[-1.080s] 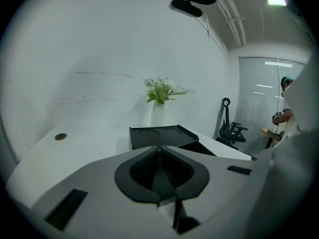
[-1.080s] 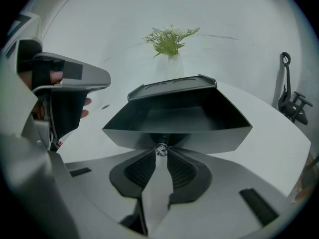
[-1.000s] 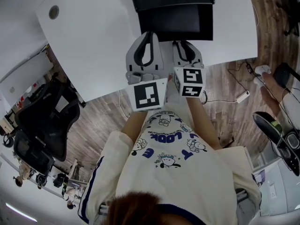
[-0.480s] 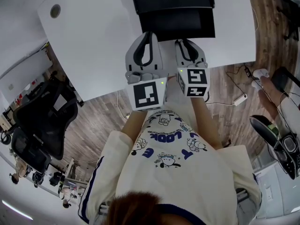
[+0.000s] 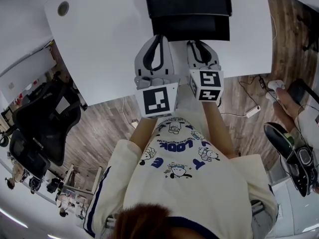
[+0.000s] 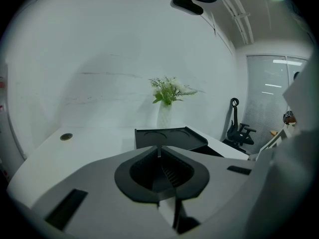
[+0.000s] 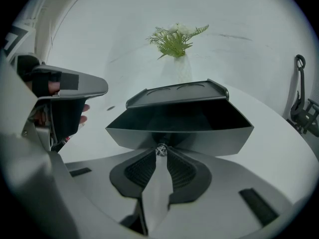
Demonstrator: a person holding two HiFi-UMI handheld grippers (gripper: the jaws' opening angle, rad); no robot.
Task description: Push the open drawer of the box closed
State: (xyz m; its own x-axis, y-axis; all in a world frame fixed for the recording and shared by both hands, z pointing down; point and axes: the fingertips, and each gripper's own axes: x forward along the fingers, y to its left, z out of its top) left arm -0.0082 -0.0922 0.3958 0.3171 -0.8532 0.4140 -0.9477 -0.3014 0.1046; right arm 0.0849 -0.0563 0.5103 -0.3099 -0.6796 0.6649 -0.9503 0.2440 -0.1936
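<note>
the right gripper (image 7: 161, 157) is nipped shut on the knob (image 7: 161, 150) of the open drawer (image 7: 214, 136) dead ahead, the left gripper (image 6: 159, 151) alongside closed on nothing.

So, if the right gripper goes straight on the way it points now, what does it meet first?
The front of the open drawer: its small knob already sits at the tips of the right gripper. Whether the gripper only touches the knob or grips it, I cannot tell.
</note>
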